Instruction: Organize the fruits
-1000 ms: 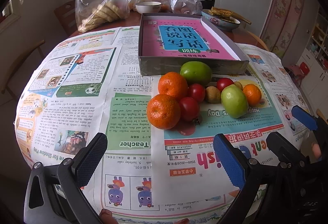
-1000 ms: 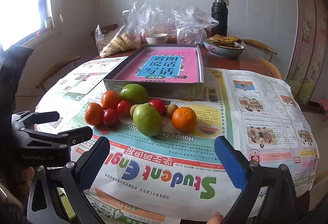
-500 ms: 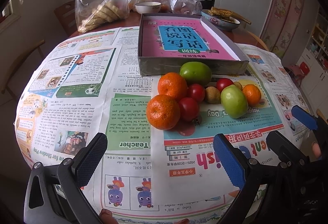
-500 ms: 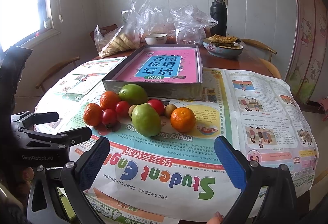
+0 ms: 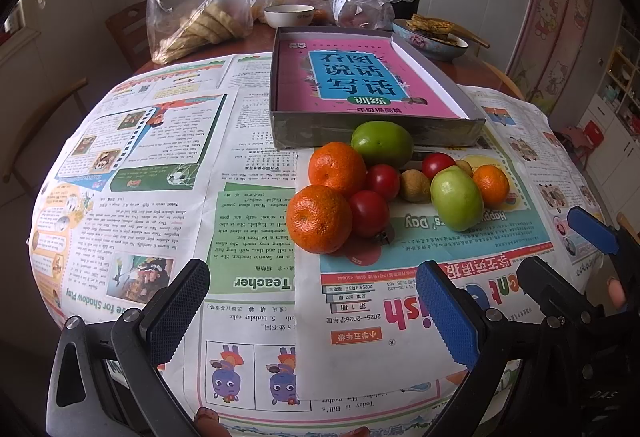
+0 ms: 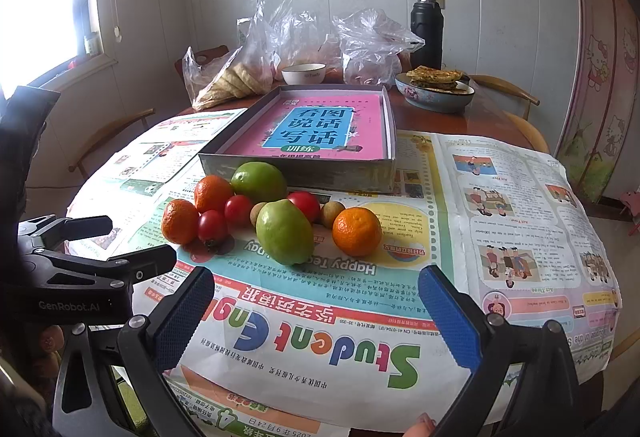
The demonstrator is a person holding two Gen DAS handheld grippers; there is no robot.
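A heap of fruit lies on newspaper just in front of a shallow grey box (image 5: 372,128) (image 6: 304,173) that holds a pink book. The heap has three oranges (image 5: 319,219) (image 6: 357,231), two green fruits (image 5: 456,198) (image 6: 284,231), red tomatoes (image 5: 369,213) (image 6: 212,225) and small brown fruits (image 5: 415,185). My left gripper (image 5: 312,313) hangs open near the table's front edge, short of the nearest orange. Also open is my right gripper (image 6: 316,313), which sits back from the green fruit. Nothing is between either pair of fingers.
Behind the box stand plastic bags (image 5: 224,9), a white bowl (image 6: 303,73), a black flask (image 6: 426,29) and a bowl of flatbread (image 6: 436,89). Wooden chairs (image 6: 508,97) ring the round table. The left gripper's body (image 6: 80,269) shows at the left of the right wrist view.
The fruit looks slightly nearer in the right wrist view, so the right gripper has crept forward. The left gripper has barely moved. No fruit has shifted.
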